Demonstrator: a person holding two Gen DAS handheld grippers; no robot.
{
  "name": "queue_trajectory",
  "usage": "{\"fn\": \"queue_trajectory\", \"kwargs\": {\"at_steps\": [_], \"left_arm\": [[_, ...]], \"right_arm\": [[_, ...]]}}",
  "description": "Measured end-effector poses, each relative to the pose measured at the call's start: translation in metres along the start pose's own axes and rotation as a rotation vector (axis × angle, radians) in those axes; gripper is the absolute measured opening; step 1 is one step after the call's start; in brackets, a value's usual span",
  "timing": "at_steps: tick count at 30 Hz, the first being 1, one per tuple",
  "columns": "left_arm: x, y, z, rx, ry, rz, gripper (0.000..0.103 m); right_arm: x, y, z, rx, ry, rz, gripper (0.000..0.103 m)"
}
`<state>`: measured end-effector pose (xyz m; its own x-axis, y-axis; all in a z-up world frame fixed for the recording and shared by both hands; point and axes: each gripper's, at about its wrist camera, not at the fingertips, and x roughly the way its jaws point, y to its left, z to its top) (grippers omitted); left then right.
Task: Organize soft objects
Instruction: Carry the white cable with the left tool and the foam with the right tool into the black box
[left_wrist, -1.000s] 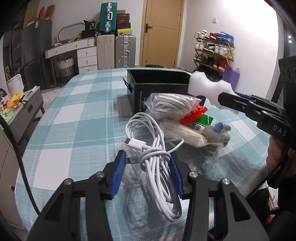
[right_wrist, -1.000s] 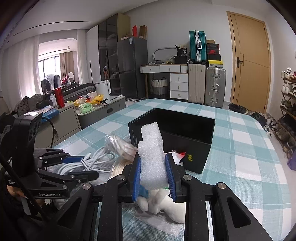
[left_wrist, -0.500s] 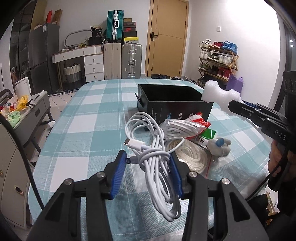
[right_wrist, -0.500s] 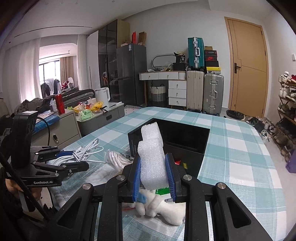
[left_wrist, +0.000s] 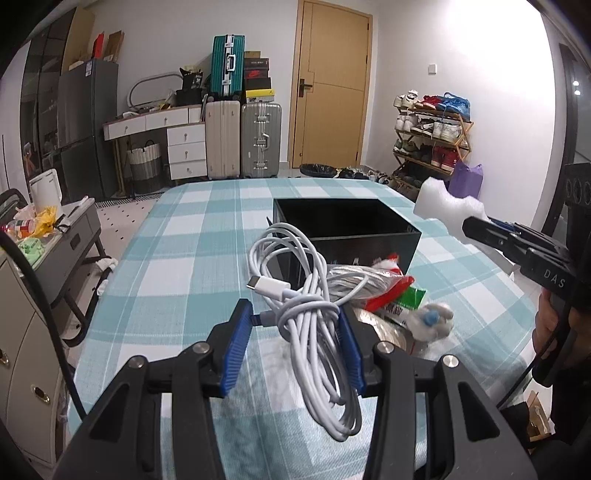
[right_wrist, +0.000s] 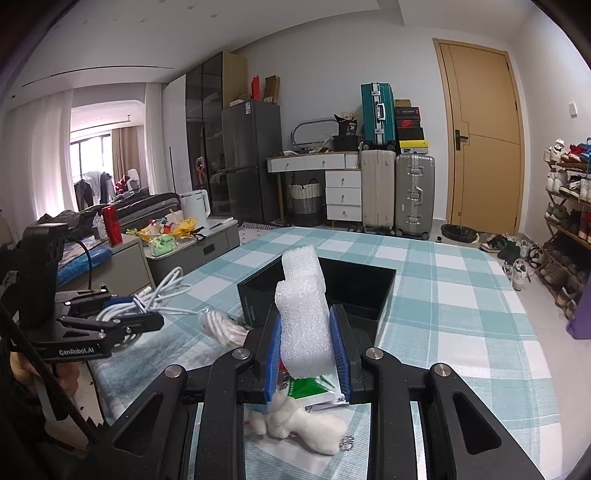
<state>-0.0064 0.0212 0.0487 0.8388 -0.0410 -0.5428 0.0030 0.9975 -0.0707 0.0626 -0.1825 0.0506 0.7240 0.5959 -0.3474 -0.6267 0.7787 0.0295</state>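
My left gripper (left_wrist: 295, 332) is shut on a coiled white charging cable (left_wrist: 314, 317) and holds it above the checked table. My right gripper (right_wrist: 304, 345) is shut on a white foam block (right_wrist: 303, 314), raised in front of an open black box (right_wrist: 354, 291). The box (left_wrist: 343, 229) sits mid-table beyond the cable. The foam block (left_wrist: 447, 208) and right gripper (left_wrist: 476, 229) show at the right in the left wrist view. The left gripper (right_wrist: 147, 317) shows at the left in the right wrist view. A bagged white rope (left_wrist: 354, 284), a red-green packet (left_wrist: 399, 295) and a white plush toy (left_wrist: 432, 321) lie by the box.
The plush toy (right_wrist: 306, 428) lies under my right gripper. The table (left_wrist: 192, 258) has a teal checked cloth. A grey cabinet (left_wrist: 55, 240) stands left of the table, suitcases (left_wrist: 243, 140) and a shoe rack (left_wrist: 432, 140) beyond it.
Both grippers have risen with their loads. The cable has lifted off the pile and the view now looks down over the box from higher up.
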Motion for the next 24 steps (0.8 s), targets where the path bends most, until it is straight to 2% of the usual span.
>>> {"fn": "queue_trajectory", "kwargs": {"at_steps": [24], "left_arm": [[0.042,-0.012,0.055,0.028,-0.04,-0.043,0.045]], "right_arm": [[0.025,-0.018,0.009,0.041,0.047,0.0,0.025]]}}
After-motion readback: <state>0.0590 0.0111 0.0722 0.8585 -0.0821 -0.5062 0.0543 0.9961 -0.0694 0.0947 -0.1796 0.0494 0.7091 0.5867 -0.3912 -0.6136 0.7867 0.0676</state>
